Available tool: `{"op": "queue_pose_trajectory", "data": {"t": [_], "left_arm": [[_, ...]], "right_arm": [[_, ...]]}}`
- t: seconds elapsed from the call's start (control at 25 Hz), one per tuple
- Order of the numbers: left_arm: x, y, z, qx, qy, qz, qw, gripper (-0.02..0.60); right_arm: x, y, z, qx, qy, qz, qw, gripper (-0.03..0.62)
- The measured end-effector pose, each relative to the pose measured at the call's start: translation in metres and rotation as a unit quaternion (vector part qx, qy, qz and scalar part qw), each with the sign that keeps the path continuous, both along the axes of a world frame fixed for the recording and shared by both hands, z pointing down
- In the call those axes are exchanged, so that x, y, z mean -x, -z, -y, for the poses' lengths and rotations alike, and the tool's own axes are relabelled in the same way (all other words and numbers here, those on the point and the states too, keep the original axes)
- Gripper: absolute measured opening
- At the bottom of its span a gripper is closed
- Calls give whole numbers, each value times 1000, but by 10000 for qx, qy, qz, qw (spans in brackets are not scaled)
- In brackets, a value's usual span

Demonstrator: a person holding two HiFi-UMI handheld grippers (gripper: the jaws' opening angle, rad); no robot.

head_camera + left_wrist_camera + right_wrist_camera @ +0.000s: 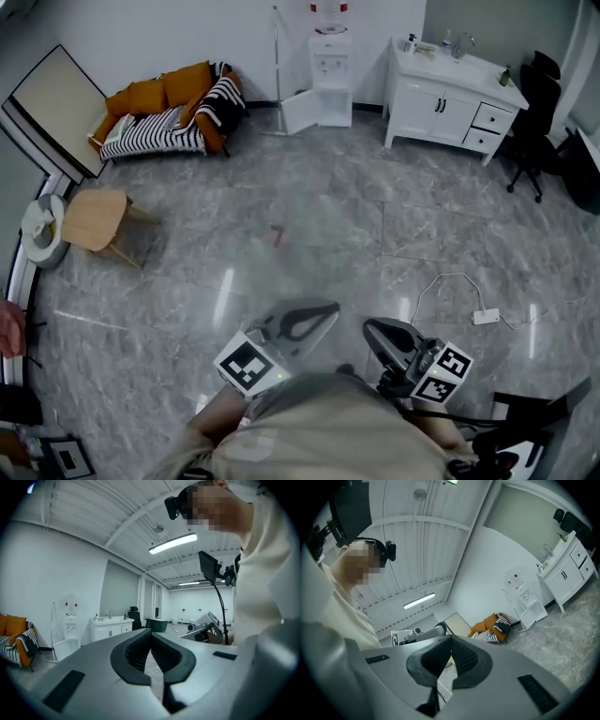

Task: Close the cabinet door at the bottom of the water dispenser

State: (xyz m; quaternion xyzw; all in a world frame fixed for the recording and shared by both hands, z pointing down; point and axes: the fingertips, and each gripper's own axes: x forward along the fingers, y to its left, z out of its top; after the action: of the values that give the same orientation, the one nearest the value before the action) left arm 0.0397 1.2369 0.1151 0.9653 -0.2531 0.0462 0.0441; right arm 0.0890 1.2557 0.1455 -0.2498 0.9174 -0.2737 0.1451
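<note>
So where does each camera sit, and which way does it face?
Head view: on the person's head, steeply down at the floor; shirt, left claw, right claw.
Left gripper view: on the left claw, roughly level across the room; shut jaws, torso.
Right gripper view: on the right claw, tilted toward the ceiling; shut jaws, shoulder.
Shared: all see the water dispenser.

Orange sofa (141, 95), black-white striped blanket (155, 132), white water dispenser (330, 64)

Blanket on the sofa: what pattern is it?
The blanket has black-and-white stripes; the head view shows it best.
</note>
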Motion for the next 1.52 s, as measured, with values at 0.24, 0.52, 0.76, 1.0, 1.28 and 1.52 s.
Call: {"op": "queue_pose_trajectory", "data": {"t": [0.24,0.52,0.76,1.0,1.28,1.52], "left_arm": [[5,8,23,-47,401,-15,9992,-8],[39,-8,58,117,551,-264,9981,-9],[97,-1,106,191,468,-645,9966,-8],[156,-3,148,213,143,-697,9972,-8],[205,-10,177,259,-24,-754,9968,-8],[226,-13,195,232,74,-821,9963,-8]], "right_arm": [[-12,-11,11,-18,251,-131,9996,15],[12,-20,44,-162,285,-653,9973,17],[63,-11,88,-259,-409,-1027,9935,15],[135,-8,133,-138,-383,-1053,9936,15],[203,-10,166,-138,-89,-1026,9946,17],[238,-11,178,-271,459,-1101,9925,15]]}}
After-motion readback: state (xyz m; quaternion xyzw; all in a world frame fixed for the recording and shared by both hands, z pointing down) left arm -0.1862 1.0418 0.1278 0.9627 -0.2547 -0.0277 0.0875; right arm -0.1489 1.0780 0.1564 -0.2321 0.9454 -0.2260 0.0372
